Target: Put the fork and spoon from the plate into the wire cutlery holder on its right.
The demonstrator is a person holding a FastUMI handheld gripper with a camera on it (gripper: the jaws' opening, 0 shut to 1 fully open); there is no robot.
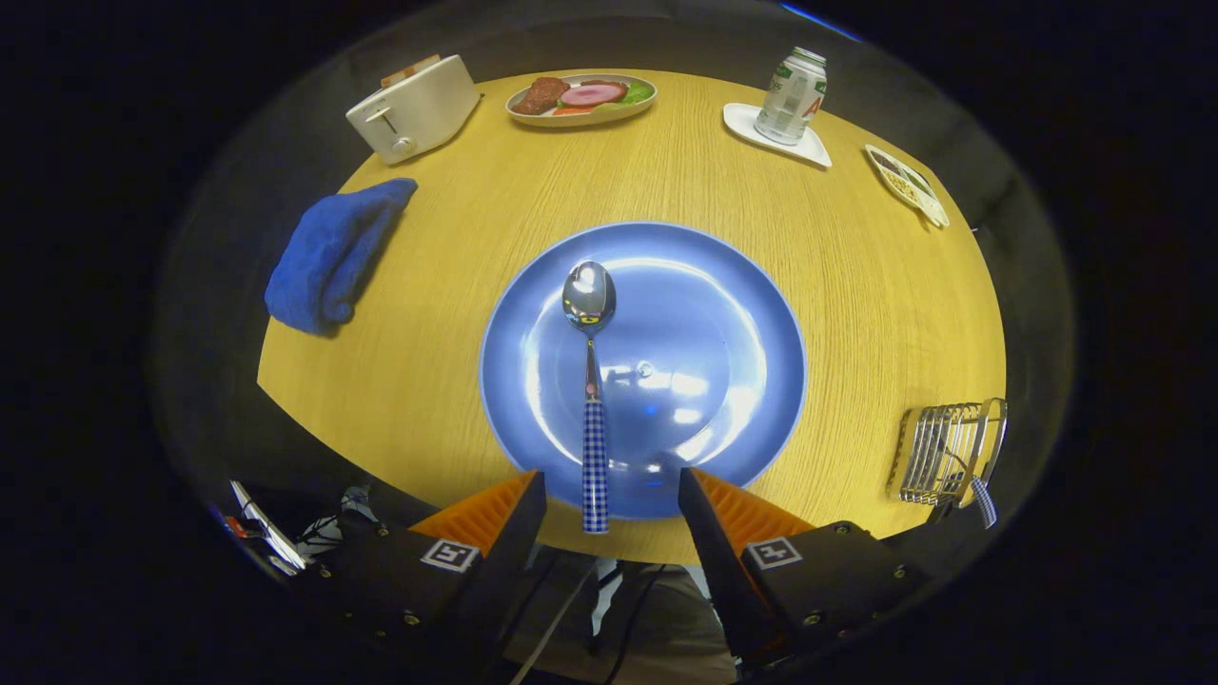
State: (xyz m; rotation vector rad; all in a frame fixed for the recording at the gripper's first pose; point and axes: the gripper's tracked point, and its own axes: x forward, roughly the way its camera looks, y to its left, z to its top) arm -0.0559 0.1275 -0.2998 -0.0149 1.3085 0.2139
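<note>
With the tongs (pixel 612 495) open and straddling the checked handle end of the spoon (pixel 591 381), which overhangs the plate (pixel 723 314) rim toward the desk's near edge, you can grip it for the wire cutlery holder (pixel 942 452) at the desk's right edge.

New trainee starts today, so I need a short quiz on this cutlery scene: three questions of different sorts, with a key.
1. True or false: the spoon lies on the plate with its handle end between the open jaws of the gripper.
2. Multiple choice: what lies left of the plate? A) blue cloth B) can C) holder
3. Fill in: a checked handle already sticks out of the wire ____.

Key: 1 true; 2 A; 3 holder
</note>
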